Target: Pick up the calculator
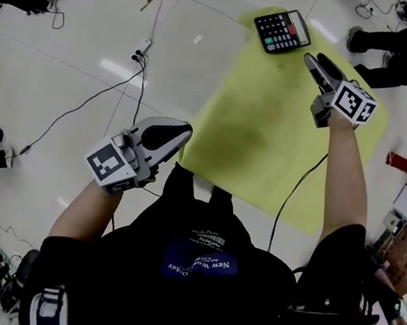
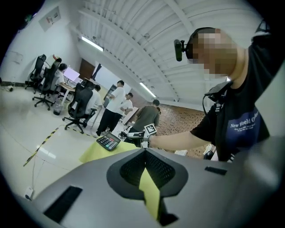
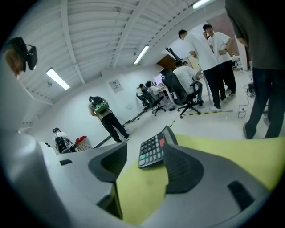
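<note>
Calculator (image 1: 282, 31) lies at mat's (image 1: 270, 130) far corner, bare mat before it; right gripper (image 1: 317, 59) gapes empty nearby; left gripper (image 1: 184, 130) closed, empty; cable (image 1: 294, 191) crosses near edge.

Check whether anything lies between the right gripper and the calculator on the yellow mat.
Nothing visible does. The black desktop calculator lies at the far corner of the yellow-green mat, just ahead of the open right gripper. Only bare mat shows between them, and the gripper is not touching the calculator.
</note>
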`<action>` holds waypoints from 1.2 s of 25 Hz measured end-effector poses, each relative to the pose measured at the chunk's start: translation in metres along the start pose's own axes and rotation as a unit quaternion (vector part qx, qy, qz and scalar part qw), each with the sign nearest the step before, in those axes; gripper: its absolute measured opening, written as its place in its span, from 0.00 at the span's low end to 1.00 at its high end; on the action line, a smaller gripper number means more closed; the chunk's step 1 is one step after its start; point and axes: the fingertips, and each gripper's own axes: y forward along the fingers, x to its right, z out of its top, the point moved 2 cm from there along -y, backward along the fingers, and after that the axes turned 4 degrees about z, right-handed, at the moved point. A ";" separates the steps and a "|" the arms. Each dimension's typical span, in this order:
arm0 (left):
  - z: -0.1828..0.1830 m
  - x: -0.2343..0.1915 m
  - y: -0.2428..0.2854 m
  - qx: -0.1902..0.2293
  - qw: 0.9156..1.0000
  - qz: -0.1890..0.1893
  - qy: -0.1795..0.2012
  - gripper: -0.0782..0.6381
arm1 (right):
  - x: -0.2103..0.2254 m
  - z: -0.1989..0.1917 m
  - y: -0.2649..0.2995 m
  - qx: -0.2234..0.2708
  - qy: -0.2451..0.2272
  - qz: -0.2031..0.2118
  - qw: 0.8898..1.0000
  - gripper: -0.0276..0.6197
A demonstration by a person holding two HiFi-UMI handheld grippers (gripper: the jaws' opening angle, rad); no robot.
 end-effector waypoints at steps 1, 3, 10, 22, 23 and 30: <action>-0.003 -0.006 -0.004 -0.002 1.000 0.004 -0.001 0.12 | 0.010 0.000 0.011 -0.008 0.007 -0.006 1.000 0.39; -0.011 -0.015 -0.010 -0.005 1.000 0.011 -0.004 0.12 | 0.028 -0.002 0.032 -0.020 0.023 -0.018 0.999 0.39; -0.033 -0.037 -0.029 -0.009 0.999 0.023 -0.025 0.12 | 0.072 0.000 0.070 -0.032 0.058 -0.058 0.996 0.39; -0.043 -0.052 -0.033 -0.016 0.998 0.030 -0.049 0.12 | 0.092 0.009 0.069 -0.010 0.059 -0.091 0.994 0.39; -0.043 -0.052 -0.033 -0.016 0.998 0.030 -0.050 0.12 | 0.093 0.007 0.070 -0.015 0.058 -0.093 0.994 0.39; -0.049 -0.049 -0.028 -0.024 0.998 0.025 -0.055 0.12 | 0.088 -0.008 0.090 -0.055 0.044 -0.073 0.995 0.31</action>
